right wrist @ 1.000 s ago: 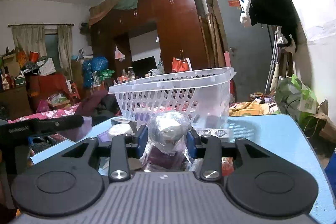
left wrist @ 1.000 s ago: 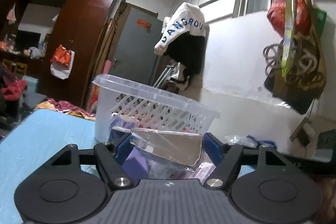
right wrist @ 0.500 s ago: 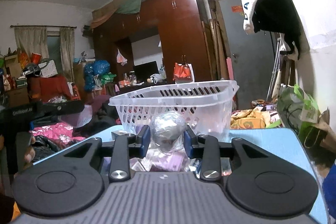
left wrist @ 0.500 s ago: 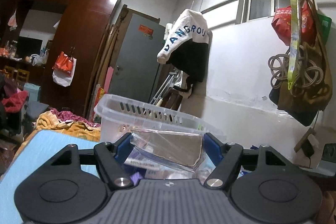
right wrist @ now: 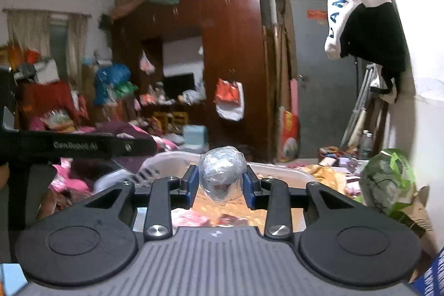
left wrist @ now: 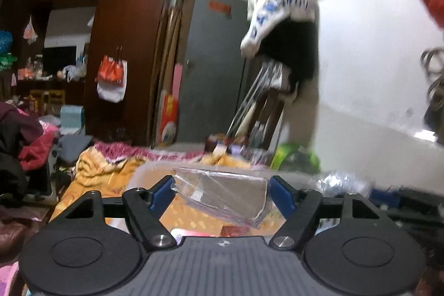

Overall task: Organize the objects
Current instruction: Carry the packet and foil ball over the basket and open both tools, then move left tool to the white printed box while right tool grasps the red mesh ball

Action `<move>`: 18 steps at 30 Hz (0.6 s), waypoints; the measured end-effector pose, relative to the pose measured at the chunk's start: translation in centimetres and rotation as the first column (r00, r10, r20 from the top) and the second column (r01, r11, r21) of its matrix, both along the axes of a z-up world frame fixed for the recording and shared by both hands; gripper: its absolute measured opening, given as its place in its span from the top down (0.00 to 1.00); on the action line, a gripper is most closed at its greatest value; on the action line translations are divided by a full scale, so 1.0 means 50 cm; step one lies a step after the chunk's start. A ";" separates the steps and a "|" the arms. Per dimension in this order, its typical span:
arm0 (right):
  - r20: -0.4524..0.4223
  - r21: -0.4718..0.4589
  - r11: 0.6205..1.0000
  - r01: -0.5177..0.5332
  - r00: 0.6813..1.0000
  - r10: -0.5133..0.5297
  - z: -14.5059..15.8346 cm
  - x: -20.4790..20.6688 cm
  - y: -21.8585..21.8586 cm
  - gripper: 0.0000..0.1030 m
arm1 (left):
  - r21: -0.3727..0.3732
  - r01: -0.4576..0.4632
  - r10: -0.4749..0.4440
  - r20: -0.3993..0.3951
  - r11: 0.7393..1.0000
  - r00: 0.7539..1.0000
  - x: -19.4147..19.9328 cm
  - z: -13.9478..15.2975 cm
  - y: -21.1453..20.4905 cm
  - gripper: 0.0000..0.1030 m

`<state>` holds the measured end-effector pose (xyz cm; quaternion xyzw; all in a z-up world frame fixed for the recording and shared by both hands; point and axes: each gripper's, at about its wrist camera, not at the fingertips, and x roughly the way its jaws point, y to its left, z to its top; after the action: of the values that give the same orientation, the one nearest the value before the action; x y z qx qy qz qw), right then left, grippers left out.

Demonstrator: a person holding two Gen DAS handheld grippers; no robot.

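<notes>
My left gripper is shut on a clear plastic packet holding brown card. It holds the packet above the white plastic basket, whose rim shows just below the fingers. My right gripper is shut on a silvery ball wrapped in clear plastic. It holds the ball over the same basket, whose rim curves behind the fingers. The left gripper's body shows as a black bar at the left of the right wrist view.
A dark wooden wardrobe and a grey door stand behind. A white and black garment hangs on the right wall. A green plastic bag sits at the right. Clothes and clutter fill the left.
Both grippers have risen and moved forward with their loads. The basket, seen from the side earlier, now lies below the fingers. Both views are blurred by motion.
</notes>
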<state>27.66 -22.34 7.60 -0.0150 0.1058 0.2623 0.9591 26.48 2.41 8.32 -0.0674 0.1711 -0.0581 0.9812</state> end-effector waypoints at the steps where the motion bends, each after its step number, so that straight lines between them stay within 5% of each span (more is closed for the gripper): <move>1: 0.001 0.000 1.000 0.014 1.000 -0.014 -0.006 0.010 0.002 0.42 | -0.001 0.003 -0.003 -0.011 1.000 1.000 0.006 -0.007 -0.001 0.13; 2: -0.018 -0.002 1.000 0.024 1.000 -0.024 -0.011 0.016 0.001 0.18 | -0.011 0.006 -0.006 -0.009 1.000 1.000 0.006 -0.015 0.001 0.08; 3: -0.040 -0.011 0.999 0.034 0.999 -0.034 -0.014 0.018 0.002 0.13 | -0.015 0.004 -0.004 -0.002 1.000 1.000 0.001 -0.016 0.004 0.00; 7: -0.009 0.005 0.997 0.075 0.997 -0.075 -0.023 -0.037 -0.033 0.02 | 0.003 0.009 -0.010 0.060 1.000 0.998 -0.058 -0.012 0.016 0.00; 12: -0.083 0.113 0.993 -0.016 0.996 0.026 -0.085 -0.150 -0.122 0.00 | 0.002 0.153 -0.153 0.040 0.988 0.987 -0.192 -0.061 0.035 0.00; 18: -0.144 0.155 0.988 0.008 0.989 0.015 -0.206 -0.261 -0.187 0.00 | 0.038 0.116 -0.120 0.108 0.993 0.987 -0.360 -0.157 0.026 0.00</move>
<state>14.62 -31.70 -2.68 0.0788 0.1544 0.2720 0.9466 8.50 3.70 0.46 -0.0385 0.1215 -0.1169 0.9849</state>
